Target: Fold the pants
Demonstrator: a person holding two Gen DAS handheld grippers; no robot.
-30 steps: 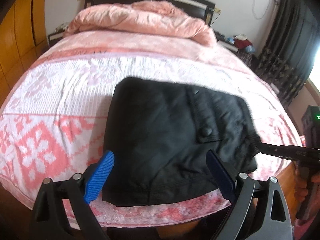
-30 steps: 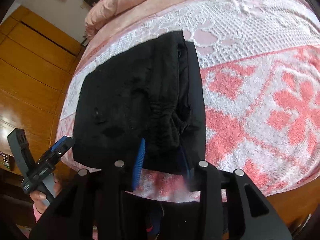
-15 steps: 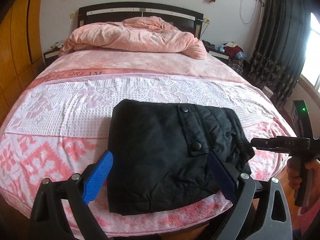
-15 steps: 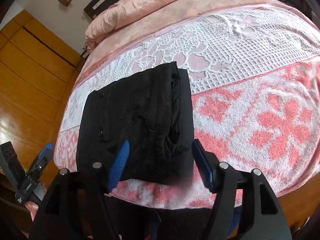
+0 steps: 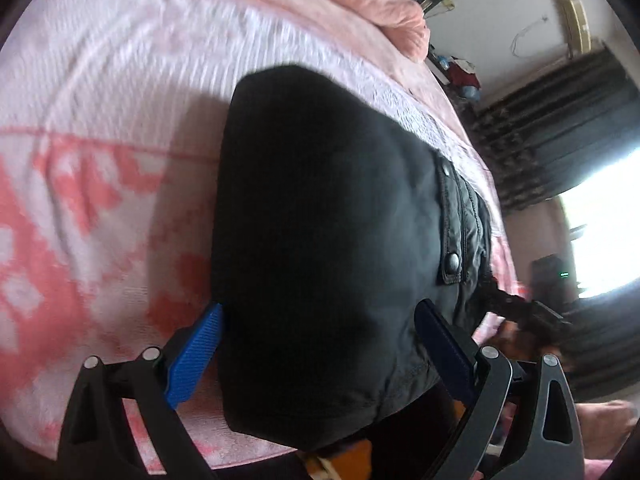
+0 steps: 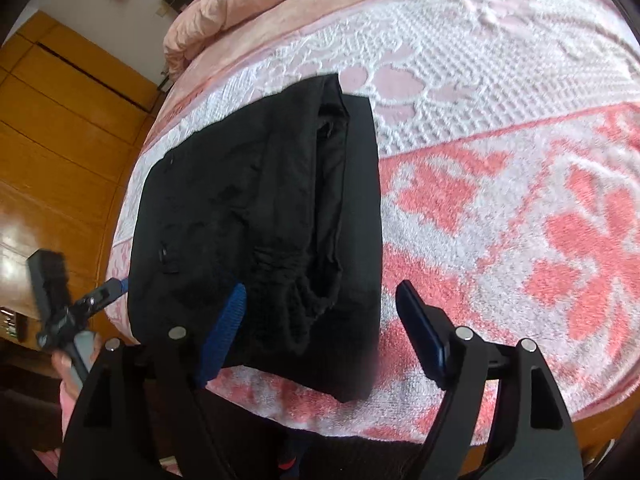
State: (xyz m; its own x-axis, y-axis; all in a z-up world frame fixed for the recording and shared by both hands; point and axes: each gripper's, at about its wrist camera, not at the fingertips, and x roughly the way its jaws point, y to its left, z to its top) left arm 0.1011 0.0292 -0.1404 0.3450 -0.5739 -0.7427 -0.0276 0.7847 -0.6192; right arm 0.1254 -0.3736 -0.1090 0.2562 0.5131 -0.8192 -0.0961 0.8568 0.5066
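Note:
The black pants (image 5: 328, 240) lie folded into a thick rectangle near the bed's front edge, a snap-button flap along their right side. In the left wrist view my left gripper (image 5: 320, 328) stands open, its blue pads spread over the near left part of the bundle without pressing it. The right wrist view shows the same pants (image 6: 256, 216) from their layered open end. My right gripper (image 6: 322, 312) hangs over the bundle's near corner; its jaws are opening and hold nothing. The left gripper (image 6: 108, 292) appears at the far left, by the pants' edge.
The pink and white patterned bedspread (image 6: 500, 208) covers the bed (image 5: 92, 152). A crumpled pink duvet (image 6: 240, 4) lies at the headboard. Wooden wardrobe panels (image 6: 52, 132) stand to the left, dark curtains (image 5: 560, 120) and a bright window to the right. A person's hand (image 6: 68, 364) grips the left tool.
My right gripper let go of the pants' edge and its jaws spread wide. My left gripper swung down, rolled and came closer over the bundle's left side.

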